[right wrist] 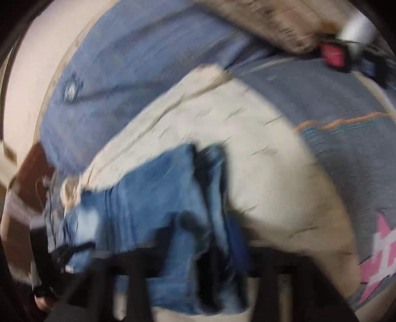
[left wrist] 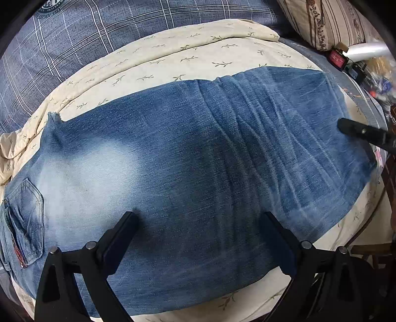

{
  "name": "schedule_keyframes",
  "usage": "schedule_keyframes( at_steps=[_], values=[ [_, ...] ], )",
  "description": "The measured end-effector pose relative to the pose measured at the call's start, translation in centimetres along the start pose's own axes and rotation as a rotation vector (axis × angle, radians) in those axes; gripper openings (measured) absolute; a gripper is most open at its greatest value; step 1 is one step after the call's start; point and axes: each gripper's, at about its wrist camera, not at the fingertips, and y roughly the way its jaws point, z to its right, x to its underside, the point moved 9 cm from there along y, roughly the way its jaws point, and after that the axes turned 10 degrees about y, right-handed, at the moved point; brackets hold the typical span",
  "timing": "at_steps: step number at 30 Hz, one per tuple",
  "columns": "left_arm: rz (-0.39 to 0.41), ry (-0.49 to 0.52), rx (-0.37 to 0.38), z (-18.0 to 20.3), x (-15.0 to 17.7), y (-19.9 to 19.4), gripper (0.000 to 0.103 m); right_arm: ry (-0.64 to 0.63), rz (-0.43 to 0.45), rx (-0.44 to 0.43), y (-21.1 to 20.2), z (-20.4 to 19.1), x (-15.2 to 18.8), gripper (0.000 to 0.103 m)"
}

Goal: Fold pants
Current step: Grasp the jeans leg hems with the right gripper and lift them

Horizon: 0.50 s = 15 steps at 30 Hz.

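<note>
Blue faded jeans (left wrist: 188,163) lie flat across a cream leaf-print sheet (left wrist: 173,54), with a back pocket (left wrist: 27,220) at the left edge. My left gripper (left wrist: 200,223) hovers open just above the denim, its fingers (left wrist: 118,237) wide apart and empty. A black finger of my right gripper (left wrist: 358,131) reaches over the jeans' right end. The right wrist view is heavily blurred: it shows bunched denim (right wrist: 173,218) running down between dark finger shapes near the bottom edge; whether the jaws are closed on it cannot be made out.
A blue plaid quilt (left wrist: 86,32) lies behind the sheet. A striped floral pillow (left wrist: 329,22) sits at the back right, with a red box (left wrist: 336,58) and clutter beside it. The bed's right edge drops off near a wooden frame (left wrist: 371,247).
</note>
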Motion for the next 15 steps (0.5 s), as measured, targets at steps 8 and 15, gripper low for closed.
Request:
schedule_keyframes(
  at_steps=[8,15],
  values=[
    [0.112,-0.048,-0.004,-4.3,1.0,-5.0,0.099,-0.08,0.046,-0.031,-3.2,-6.5,0.2,0.011],
    [0.203,-0.163,-0.069,-11.5,5.3,-10.1,0.099,-0.129,0.017,-0.206,-4.7,-17.6,0.9,0.011]
  ],
)
